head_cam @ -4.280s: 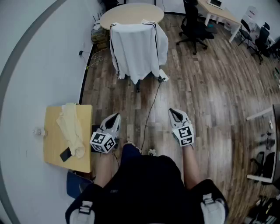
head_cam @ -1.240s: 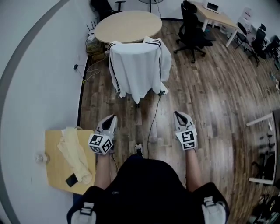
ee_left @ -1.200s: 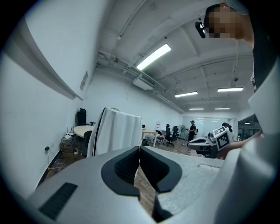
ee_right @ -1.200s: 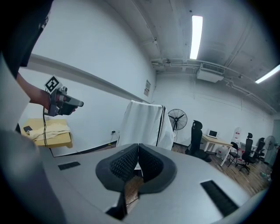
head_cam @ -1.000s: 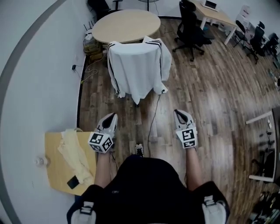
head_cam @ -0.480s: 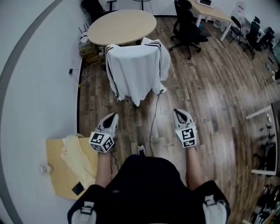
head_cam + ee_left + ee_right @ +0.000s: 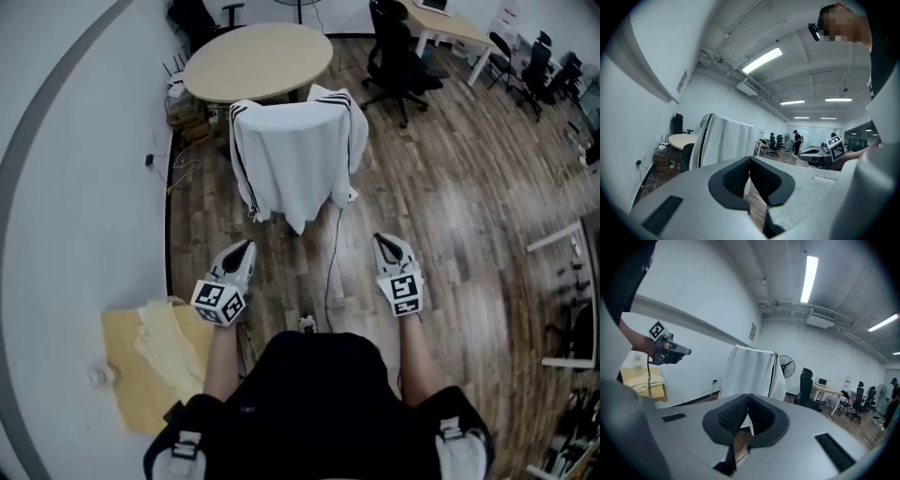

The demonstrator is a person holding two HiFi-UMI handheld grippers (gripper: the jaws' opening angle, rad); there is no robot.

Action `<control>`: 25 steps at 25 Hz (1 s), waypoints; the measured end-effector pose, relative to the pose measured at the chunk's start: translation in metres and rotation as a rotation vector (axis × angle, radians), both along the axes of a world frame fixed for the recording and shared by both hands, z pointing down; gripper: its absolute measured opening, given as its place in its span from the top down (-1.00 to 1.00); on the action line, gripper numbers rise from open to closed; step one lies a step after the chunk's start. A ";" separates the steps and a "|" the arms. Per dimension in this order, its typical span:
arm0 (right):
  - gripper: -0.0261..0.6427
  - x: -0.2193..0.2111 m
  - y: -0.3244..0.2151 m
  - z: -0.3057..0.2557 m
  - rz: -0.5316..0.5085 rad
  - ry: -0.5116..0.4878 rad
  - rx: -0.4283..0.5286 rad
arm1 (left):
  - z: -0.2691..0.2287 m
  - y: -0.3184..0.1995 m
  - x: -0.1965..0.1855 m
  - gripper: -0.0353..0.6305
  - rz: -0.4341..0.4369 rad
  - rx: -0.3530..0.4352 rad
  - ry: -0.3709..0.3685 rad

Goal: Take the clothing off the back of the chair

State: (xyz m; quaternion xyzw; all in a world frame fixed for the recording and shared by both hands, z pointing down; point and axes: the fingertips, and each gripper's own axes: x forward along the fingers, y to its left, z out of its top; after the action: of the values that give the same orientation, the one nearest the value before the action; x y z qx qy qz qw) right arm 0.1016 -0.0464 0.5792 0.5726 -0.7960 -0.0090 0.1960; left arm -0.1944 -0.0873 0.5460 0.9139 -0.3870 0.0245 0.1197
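Two handheld tools, left gripper [image 7: 242, 248] and right gripper [image 7: 382, 242], jaws pressed together on nothing, point level over the plank floor [image 7: 441, 187]. A small yellow table [image 7: 127, 384] stands near the wall at left. Ahead, well apart from both, white black-striped clothing [image 7: 298, 155] drapes a chair [image 7: 687, 157]; beyond it are a round table [image 7: 258, 61] and black office chairs [image 7: 394, 56].

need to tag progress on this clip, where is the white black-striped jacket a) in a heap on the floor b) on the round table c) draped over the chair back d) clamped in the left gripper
C: the white black-striped jacket hangs over the back of the chair, while the left gripper and the right gripper are shut on nothing, short of it.
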 end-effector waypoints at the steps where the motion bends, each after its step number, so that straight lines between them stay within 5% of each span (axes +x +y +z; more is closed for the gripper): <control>1: 0.94 -0.003 -0.003 0.000 -0.001 0.000 0.001 | 0.000 -0.003 -0.002 0.88 0.002 0.001 0.000; 25: 0.94 -0.056 -0.035 0.009 -0.001 0.017 -0.010 | 0.013 -0.039 -0.054 0.88 0.001 -0.005 0.026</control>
State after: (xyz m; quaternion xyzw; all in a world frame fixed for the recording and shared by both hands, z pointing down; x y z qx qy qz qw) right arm 0.0454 -0.0809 0.5887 0.5712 -0.7946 -0.0100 0.2057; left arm -0.2487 -0.1264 0.5589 0.9140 -0.3850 0.0136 0.1270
